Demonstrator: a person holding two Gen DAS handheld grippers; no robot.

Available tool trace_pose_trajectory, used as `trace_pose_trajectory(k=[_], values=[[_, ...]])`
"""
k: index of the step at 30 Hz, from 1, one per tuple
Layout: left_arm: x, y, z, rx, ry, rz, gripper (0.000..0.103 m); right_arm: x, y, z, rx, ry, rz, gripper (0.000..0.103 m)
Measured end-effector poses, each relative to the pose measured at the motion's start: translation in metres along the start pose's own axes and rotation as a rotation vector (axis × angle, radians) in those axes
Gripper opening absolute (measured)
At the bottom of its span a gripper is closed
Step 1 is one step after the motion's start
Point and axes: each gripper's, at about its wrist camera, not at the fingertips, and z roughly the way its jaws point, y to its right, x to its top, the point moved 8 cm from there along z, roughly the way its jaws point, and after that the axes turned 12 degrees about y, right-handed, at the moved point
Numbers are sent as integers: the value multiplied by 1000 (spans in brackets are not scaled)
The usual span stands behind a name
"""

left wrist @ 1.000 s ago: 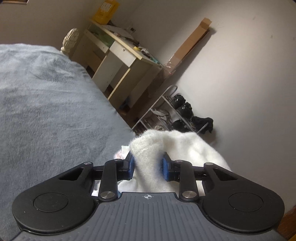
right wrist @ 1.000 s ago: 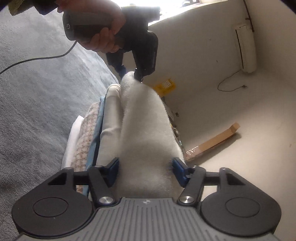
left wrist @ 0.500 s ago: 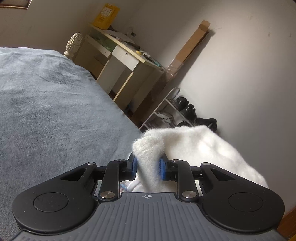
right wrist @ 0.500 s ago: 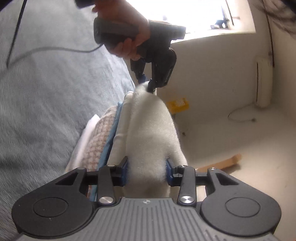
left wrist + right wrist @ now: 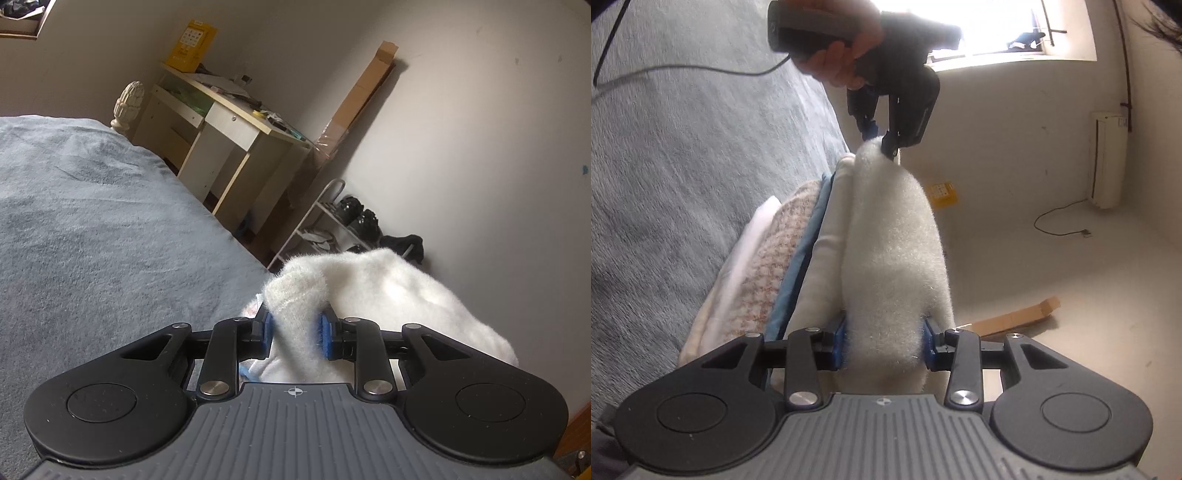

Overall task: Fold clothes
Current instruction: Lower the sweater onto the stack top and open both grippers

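Observation:
A white fluffy garment is stretched between both grippers, just above a stack of folded clothes at the edge of the blue-grey bed blanket. My left gripper is shut on one bunched end of it, blue pads pressing the fleece. My right gripper is shut on the other end of the garment, and its pads dent the pile. In the right wrist view the left gripper pinches the far end, held by a person's hand.
The folded stack holds a cream, a blue, a knitted pink-and-white and a white piece. Beyond the bed's edge stand a desk, a shoe rack and a leaning cardboard box. A black cable trails over the blanket.
The right jaws have closed in onto the fluffy garment and that gripper has rolled and sunk a little. The garment has come lower toward the stack. The left grip is unchanged.

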Motion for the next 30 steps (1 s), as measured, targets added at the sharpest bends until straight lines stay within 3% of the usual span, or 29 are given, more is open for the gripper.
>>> trace_pose_trajectory(k=[3, 6, 11, 15, 16, 19, 22, 24, 28, 30], values=[[1, -2, -3, 18, -11, -32, 35, 1, -1, -3, -13, -10, 7, 45], [3, -5, -11, 46, -4, -49, 51, 2, -2, -15, -3, -20, 28, 63], [10, 0, -29, 70, 36, -28, 55, 1, 12, -47, 24, -32, 206, 64], [18, 20, -47, 54, 90, 54, 56, -2, 60, -68, 21, -14, 543, 63], [17, 28, -49, 46, 90, 83, 57, -5, 78, -72, 14, -6, 654, 57], [3, 45, -44, 45, 30, 120, 59, -30, 122, -58, 1, 31, 1028, 40], [-11, 51, -40, 75, -8, 122, 60, -58, 153, -33, -34, 43, 1307, 36], [-10, 49, -44, 97, 1, 125, 61, -80, 153, -9, -74, -17, 1402, 36], [-5, 42, -65, 140, -4, 120, 62, -132, 139, 2, -192, -261, 1554, 37], [-5, 44, -84, 144, -6, 183, 66, -137, 134, -21, -200, -266, 1648, 38]])
